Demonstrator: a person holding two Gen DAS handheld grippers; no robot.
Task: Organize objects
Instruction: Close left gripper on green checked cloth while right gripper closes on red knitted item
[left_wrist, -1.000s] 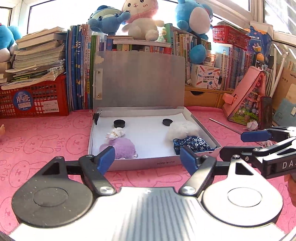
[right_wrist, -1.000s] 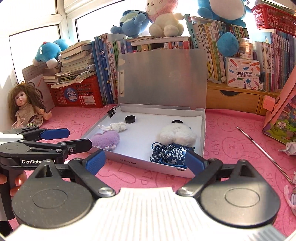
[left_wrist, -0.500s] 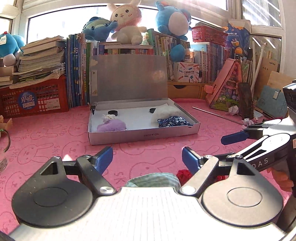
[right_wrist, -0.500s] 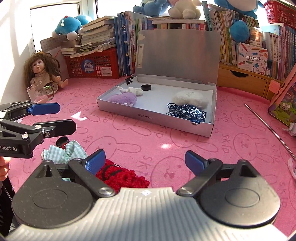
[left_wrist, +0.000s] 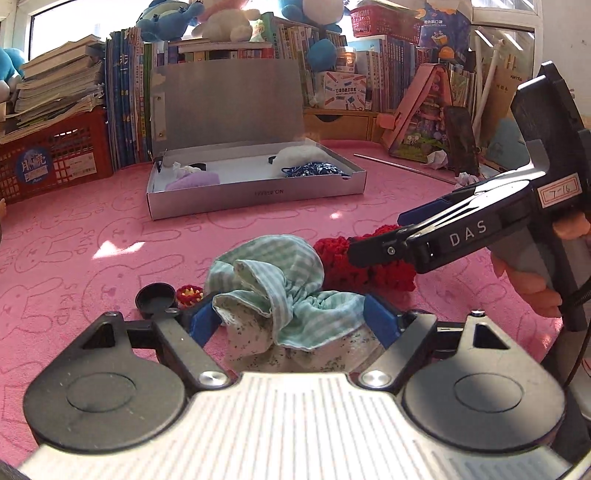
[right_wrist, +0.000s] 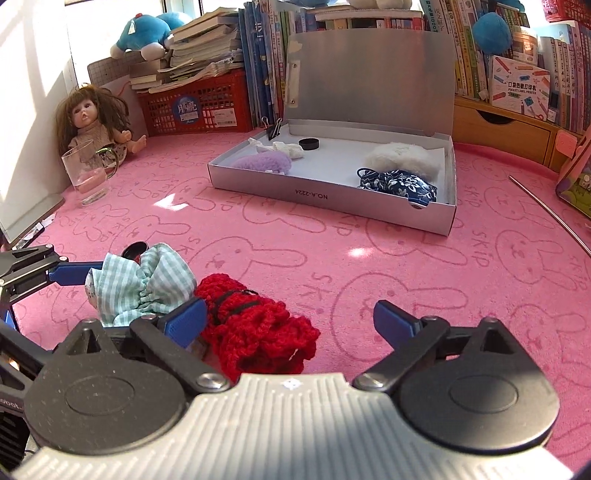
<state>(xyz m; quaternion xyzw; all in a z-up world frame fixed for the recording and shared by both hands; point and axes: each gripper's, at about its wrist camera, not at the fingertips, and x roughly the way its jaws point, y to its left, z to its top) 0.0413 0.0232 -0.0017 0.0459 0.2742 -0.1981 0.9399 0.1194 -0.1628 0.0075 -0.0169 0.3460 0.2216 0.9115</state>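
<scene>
Both grippers had pulled back from the silver box (right_wrist: 328, 195) and dropped low over the pink mat (right_wrist: 332, 258), so the view went from staring into the box a second earlier to hovering over the loose stuff at the near edge. The left gripper (left_wrist: 295, 317) had come down around the green checked scrunchie (left_wrist: 273, 284), and its jaws had just been opening a bit, with the scrunchie sitting between the blue pads. The cloth looked like it brushed both pads, but I wouldn't call that a grip, the jaws stood apart.

The right gripper (right_wrist: 291, 321) had also just widened, jaws spread far apart, with the red knitted scrunchie (right_wrist: 255, 328) lying between them, closer to its left pad and not pinched.

The two scrunchies sat side by side, touching, and a small black cap (left_wrist: 155, 297) lay just beside the green one.

The box already held a purple fluffy piece (right_wrist: 262, 162), a white fluffy one (right_wrist: 402, 155), a blue floral one (right_wrist: 399, 184) and a black cap (right_wrist: 308, 143). So my guess: both hands were lined up for a pickup, squeeze next, then carry back to the box.
</scene>
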